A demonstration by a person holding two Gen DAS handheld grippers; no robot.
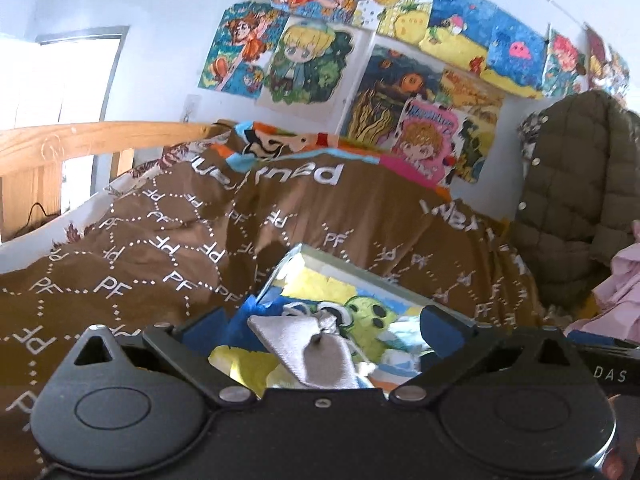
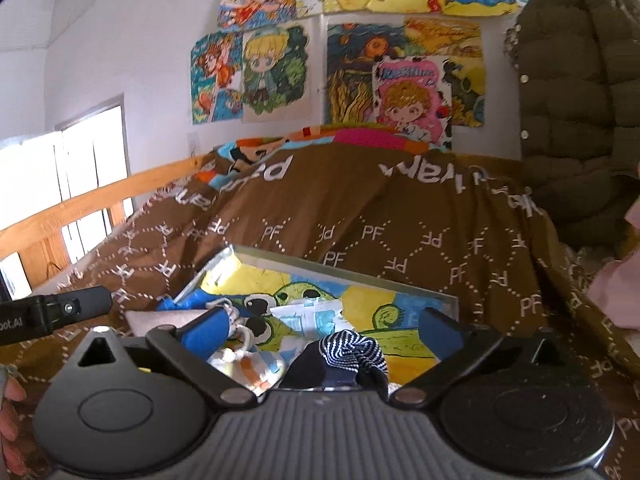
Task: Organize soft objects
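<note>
A shallow clear-walled box (image 1: 352, 266) with a colourful cartoon drawing on its bottom lies on the bed. A grey satin drawstring pouch (image 1: 316, 350) rests in it, between the wide-apart blue pads of my left gripper (image 1: 324, 322), and neither pad touches it. In the right wrist view the same box (image 2: 344, 270) holds a navy-and-white striped sock (image 2: 350, 350), lying loose between the spread pads of my right gripper (image 2: 324, 330). The pouch (image 2: 160, 320) shows at the box's left end, beside a white-and-orange soft item (image 2: 250, 366). Both grippers are open and hold nothing.
A brown blanket (image 1: 160, 248) printed with "PF" covers the bed around the box. A wooden bed rail (image 1: 80, 140) runs along the left. An olive puffer jacket (image 1: 576, 184) and pink cloth (image 1: 616, 296) sit at the right. Drawings (image 1: 312, 56) cover the wall.
</note>
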